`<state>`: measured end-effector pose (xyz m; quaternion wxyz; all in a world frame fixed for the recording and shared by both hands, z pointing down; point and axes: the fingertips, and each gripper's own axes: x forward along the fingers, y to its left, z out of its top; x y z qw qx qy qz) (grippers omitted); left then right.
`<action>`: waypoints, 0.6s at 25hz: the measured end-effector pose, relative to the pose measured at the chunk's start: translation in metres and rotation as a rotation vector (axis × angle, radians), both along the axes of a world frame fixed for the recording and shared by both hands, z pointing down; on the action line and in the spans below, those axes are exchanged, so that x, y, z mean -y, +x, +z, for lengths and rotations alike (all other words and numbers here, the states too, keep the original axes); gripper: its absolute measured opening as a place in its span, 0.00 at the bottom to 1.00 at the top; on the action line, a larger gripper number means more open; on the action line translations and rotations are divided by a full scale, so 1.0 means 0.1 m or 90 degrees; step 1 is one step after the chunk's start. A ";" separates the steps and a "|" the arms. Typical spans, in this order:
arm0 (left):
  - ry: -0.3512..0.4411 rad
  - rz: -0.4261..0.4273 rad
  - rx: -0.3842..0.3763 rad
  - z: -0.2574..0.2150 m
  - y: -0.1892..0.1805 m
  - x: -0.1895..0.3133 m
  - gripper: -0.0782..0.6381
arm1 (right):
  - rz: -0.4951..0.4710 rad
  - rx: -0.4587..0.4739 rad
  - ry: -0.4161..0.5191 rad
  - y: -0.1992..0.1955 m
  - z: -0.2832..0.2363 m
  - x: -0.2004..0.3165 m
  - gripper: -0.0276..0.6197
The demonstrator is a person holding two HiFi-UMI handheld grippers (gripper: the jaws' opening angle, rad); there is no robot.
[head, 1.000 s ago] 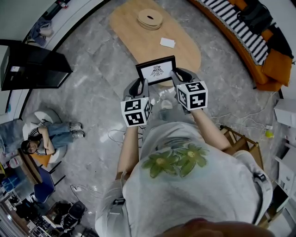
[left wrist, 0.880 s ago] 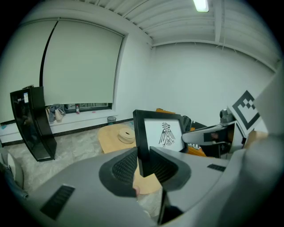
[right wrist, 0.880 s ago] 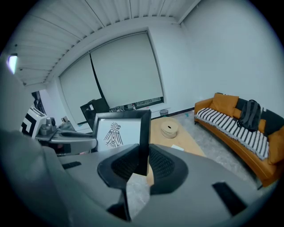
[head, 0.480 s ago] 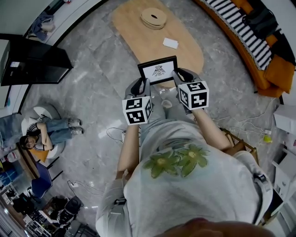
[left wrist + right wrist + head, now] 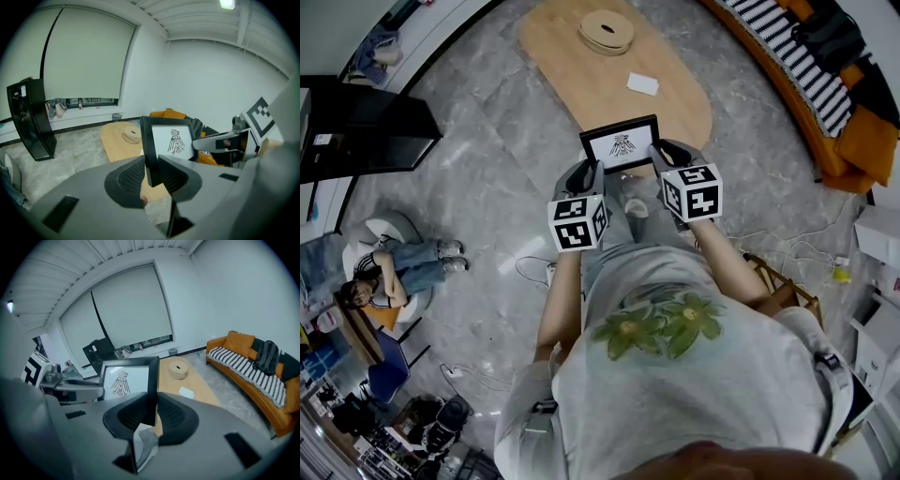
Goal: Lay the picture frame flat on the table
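Picture frame [image 5: 620, 143], black-edged, with a white sheet bearing a dark bird-like drawing, is held upright in the air in front of the person, its printed face turned towards the person. It is carried off the worktop [image 5: 572, 70]; in the head view it is seen over that worktop's near end.

The frame's left side bar is clamped by the left gripper [image 5: 151, 174]. Both ribbed pads are pressed against the bar, one on each face, with only the bar's thickness between them. The right side bar is clamped in the same manner by the right gripper [image 5: 150, 414], the pads being closed onto the bar low on its length. The two grippers are level with each other, and the frame is spanned between them.

The worktop is an oval of light wood set low on a grey marbled floor [image 5: 487, 169]. A round wooden object [image 5: 607, 30] is noted at its far end and a white card [image 5: 642, 83] near its middle, well apart from each other.

An orange sofa [image 5: 853, 141] is recorded to the right of the worktop, with a striped cover [image 5: 792, 61] and a dark bag [image 5: 817, 33] on it. A black cabinet [image 5: 366, 127] is recorded at the left, and a seated person [image 5: 389, 277] nearer on that side.
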<state>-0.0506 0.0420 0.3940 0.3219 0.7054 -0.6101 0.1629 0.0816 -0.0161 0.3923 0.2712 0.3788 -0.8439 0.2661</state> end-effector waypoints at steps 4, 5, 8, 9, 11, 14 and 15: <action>-0.021 0.013 -0.011 0.12 -0.02 0.03 0.25 | -0.005 -0.004 -0.015 -0.03 0.09 0.04 0.16; -0.026 0.016 -0.014 0.15 -0.01 0.04 0.25 | -0.004 -0.005 -0.020 -0.02 0.12 0.05 0.16; -0.037 0.024 -0.011 0.21 0.00 0.10 0.25 | 0.002 -0.008 -0.037 -0.01 0.22 0.10 0.16; -0.041 0.025 -0.009 0.23 -0.01 0.12 0.25 | 0.003 -0.010 -0.041 -0.02 0.24 0.11 0.16; -0.048 0.027 -0.009 0.27 -0.04 0.15 0.25 | 0.002 -0.011 -0.047 -0.04 0.29 0.14 0.16; -0.058 0.028 -0.015 0.35 -0.09 0.20 0.25 | -0.001 -0.015 -0.055 -0.10 0.37 0.20 0.16; -0.061 0.030 -0.013 0.38 -0.11 0.21 0.25 | -0.001 -0.017 -0.059 -0.12 0.39 0.21 0.16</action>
